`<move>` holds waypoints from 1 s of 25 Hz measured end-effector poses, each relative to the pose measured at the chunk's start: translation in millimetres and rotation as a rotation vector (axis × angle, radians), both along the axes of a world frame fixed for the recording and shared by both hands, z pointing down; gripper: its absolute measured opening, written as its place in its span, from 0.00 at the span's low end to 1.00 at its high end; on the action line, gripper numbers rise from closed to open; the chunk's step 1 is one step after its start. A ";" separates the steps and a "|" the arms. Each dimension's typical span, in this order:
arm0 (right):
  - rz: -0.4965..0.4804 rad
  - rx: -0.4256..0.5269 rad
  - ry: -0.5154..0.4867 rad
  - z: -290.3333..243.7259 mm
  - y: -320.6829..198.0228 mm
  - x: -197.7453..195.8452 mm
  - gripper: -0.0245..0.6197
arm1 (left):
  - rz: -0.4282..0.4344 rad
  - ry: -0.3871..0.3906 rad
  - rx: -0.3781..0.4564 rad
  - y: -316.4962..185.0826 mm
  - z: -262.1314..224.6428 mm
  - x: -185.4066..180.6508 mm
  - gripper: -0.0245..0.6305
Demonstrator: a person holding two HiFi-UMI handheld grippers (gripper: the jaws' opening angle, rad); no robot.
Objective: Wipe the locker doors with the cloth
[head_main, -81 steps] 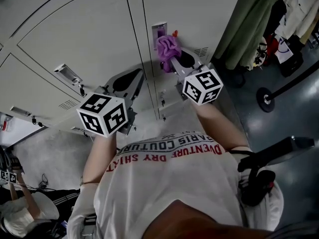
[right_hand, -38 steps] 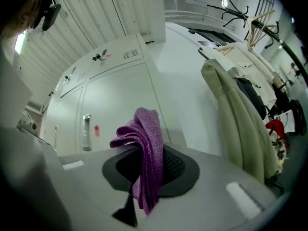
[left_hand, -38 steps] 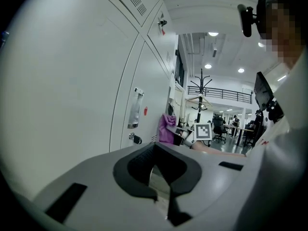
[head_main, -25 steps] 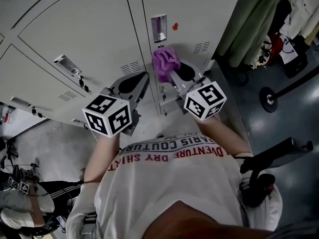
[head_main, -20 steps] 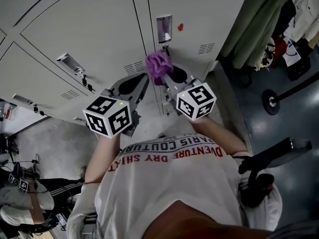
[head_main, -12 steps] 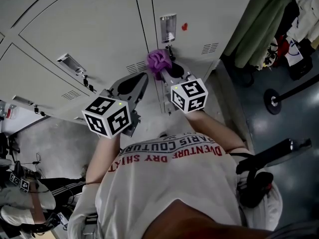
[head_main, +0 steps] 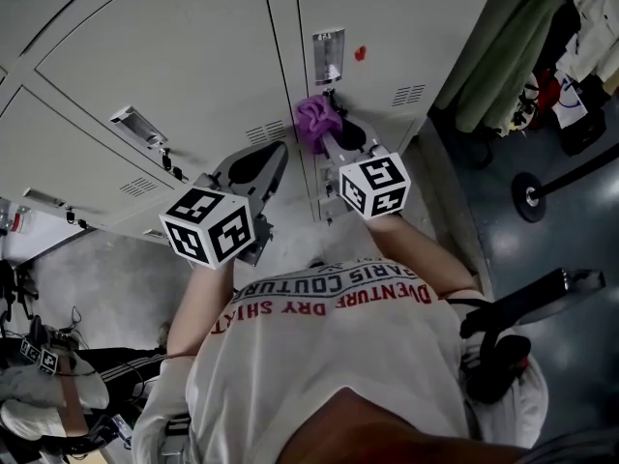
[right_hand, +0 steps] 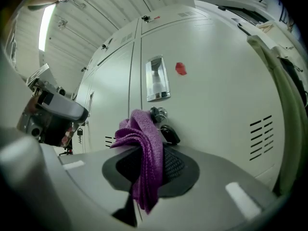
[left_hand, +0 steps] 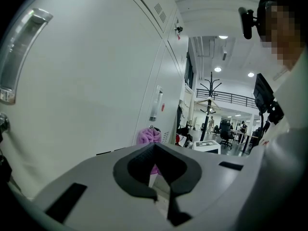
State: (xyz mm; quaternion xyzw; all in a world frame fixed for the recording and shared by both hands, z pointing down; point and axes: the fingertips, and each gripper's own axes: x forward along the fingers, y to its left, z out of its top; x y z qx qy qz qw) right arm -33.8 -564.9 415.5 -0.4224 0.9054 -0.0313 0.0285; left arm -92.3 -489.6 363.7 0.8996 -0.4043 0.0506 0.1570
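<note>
The grey locker doors [head_main: 193,56] fill the upper left of the head view. My right gripper [head_main: 327,135] is shut on a bunched purple cloth [head_main: 317,119], pressed to the door just below its metal handle [head_main: 328,56] and red sticker [head_main: 360,53]. In the right gripper view the cloth [right_hand: 147,153] drapes over the gripper [right_hand: 149,146], in front of the lock and key [right_hand: 161,117]. My left gripper [head_main: 279,153] hovers left of it, close to the doors, shut and holding nothing. From the left gripper [left_hand: 155,146] the cloth [left_hand: 149,136] shows just beyond.
A green curtain [head_main: 493,46] hangs right of the lockers, with clothes and bags behind it. A black stand base [head_main: 527,196] rests on the dark floor. A person crouches at the lower left [head_main: 39,394]. Vent slots [right_hand: 262,134] mark the door's lower right.
The right gripper and cloth slid down the door from the handle to the lock area, then shifted slightly left. The left gripper has stayed in place.
</note>
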 end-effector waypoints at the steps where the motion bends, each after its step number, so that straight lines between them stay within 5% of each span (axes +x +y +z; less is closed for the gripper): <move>1: 0.009 0.000 0.002 0.0 -1.2 4.0 0.10 | 0.002 0.000 0.001 0.3 -0.3 1.0 0.04; 16: 0.172 0.024 0.041 3.6 -24.9 88.2 0.10 | 0.045 -0.002 -0.003 2.6 0.8 21.4 0.04; 25: 0.360 0.007 -0.002 2.0 -49.1 183.1 0.10 | 0.047 -0.010 -0.004 2.6 -1.0 24.6 0.04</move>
